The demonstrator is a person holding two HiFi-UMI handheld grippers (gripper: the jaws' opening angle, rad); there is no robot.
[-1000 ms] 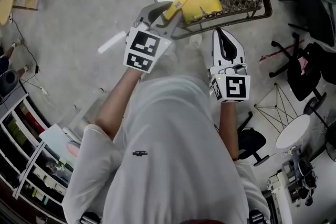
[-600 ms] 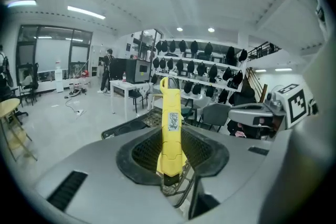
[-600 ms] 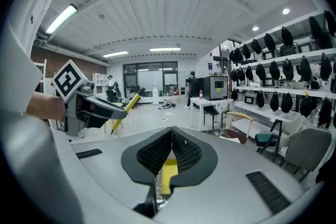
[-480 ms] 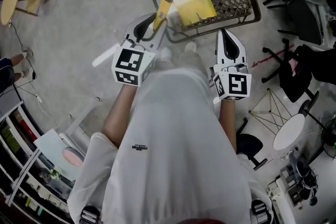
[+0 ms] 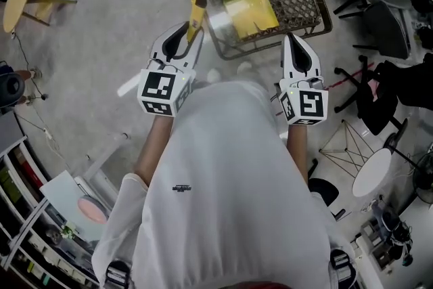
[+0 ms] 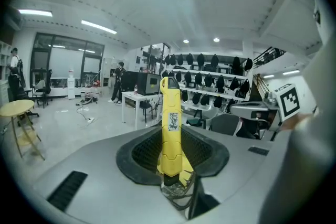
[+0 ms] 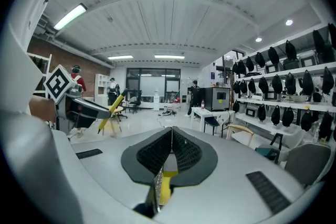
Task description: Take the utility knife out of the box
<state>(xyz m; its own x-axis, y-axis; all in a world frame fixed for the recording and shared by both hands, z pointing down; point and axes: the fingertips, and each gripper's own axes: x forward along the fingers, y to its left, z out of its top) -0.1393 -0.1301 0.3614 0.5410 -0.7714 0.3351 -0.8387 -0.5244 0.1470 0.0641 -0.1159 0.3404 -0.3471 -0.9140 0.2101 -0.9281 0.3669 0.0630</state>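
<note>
Smooth grey concrete floor (image 5: 88, 37) lies below. The left gripper (image 5: 191, 30) pinches a slim yellow utility knife (image 5: 196, 9) (jutting ahead); the right gripper's (image 5: 289, 38) ribbed jaws meet, empty.

Head view looks steeply down; both gripper views face level outward, all sharing the utility knife (image 5: 196, 12).

Nothing really legible here tbh: sticker (image 6: 171, 122) on the utility knife (image 6: 170, 147) is a blur, logo (image 5: 180, 189) on the shirt (image 5: 230, 159) too tiny.
</note>
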